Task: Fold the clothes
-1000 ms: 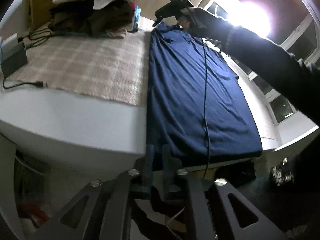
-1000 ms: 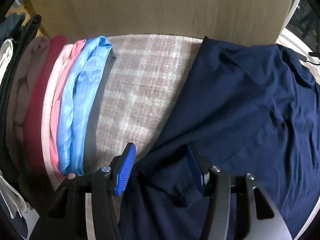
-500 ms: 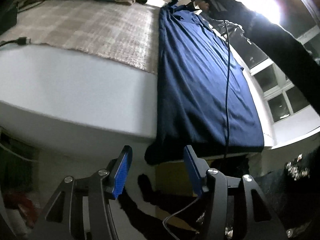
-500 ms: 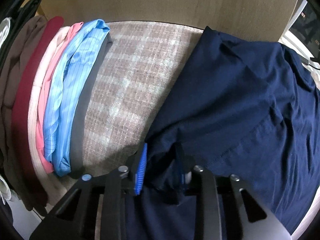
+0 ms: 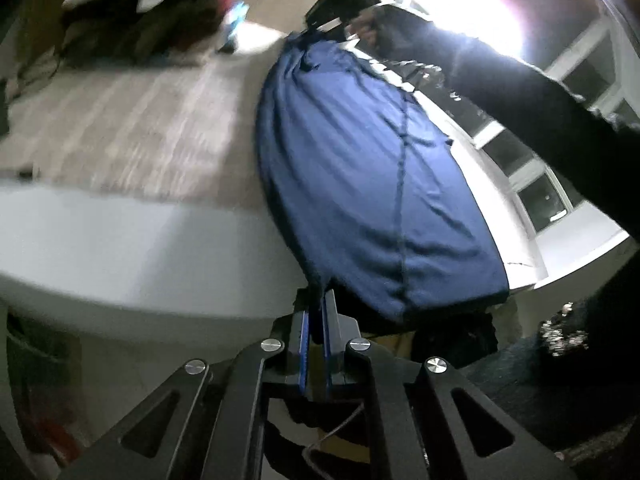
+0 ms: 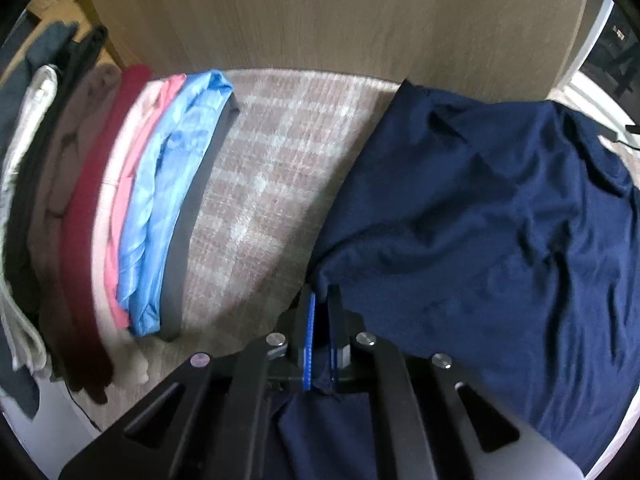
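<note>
Both claws closed since the earlier frames: my left claw (image 5: 316,304) pinches the navy shirt (image 5: 360,160) at its hem corner, my right claw (image 6: 322,312) its far corner. Shirt: flat on table (image 5: 120,240). Soft, light, limp; grip edges only.

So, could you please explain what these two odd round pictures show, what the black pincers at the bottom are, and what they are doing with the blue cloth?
There is no robot here: a person holds a two-finger gripper in each hand, and each carries a wide-angle camera looking along its fingers, hence the round pictures. One picture comes from the left gripper, which has just closed on the near edge of a navy garment lying on a checked cloth. In that picture you also see the person's other hand with the right gripper at the garment's far end. The other picture is that right gripper's own view: it has just closed on the navy fabric, and a stack of folded clothes lies beside it.
</note>
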### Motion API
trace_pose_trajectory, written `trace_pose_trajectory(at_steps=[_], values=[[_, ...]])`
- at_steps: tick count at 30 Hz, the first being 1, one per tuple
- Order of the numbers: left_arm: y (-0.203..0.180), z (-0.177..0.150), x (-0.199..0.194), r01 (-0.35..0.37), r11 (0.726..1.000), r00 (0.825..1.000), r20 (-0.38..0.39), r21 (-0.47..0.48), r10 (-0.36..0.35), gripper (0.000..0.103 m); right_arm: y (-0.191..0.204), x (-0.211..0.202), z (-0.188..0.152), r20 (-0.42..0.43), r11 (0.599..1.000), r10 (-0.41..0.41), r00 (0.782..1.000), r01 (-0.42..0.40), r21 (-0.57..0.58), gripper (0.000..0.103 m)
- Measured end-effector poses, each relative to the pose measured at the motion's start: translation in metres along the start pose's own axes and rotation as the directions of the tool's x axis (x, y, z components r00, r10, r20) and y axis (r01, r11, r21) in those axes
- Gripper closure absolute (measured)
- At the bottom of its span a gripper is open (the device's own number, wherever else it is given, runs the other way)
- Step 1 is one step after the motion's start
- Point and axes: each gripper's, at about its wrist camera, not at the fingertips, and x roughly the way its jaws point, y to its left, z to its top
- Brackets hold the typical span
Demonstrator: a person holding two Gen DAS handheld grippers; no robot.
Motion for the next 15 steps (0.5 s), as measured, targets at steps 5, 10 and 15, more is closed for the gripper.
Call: trace_pose_trajectory(at_steps=[5,10,15], values=[[-0.052,0.011,0.002,0.041,0.992,0.999,-0.016,0.123,-0.039,0.099,-0.019,-0.032,0.007,0.03,1.0,-0.011,0.999,0.011,-0.016,0.098],[-0.103,0.016,0.037,0.129,0.967,0.988,-0.108,0.221,-0.107,0.099,-0.085,-0.048,-0.004,0.046,0.999,-0.054,0.997,0.054,0.001,0.098],[-0.139,0.002,0.094,0.196,0.939,0.955,-0.273,0.282,-0.117,0.097,-0.142,-0.037,-0.025,0.009,0.997,-0.072,0.997,0.071,0.037,0.095]])
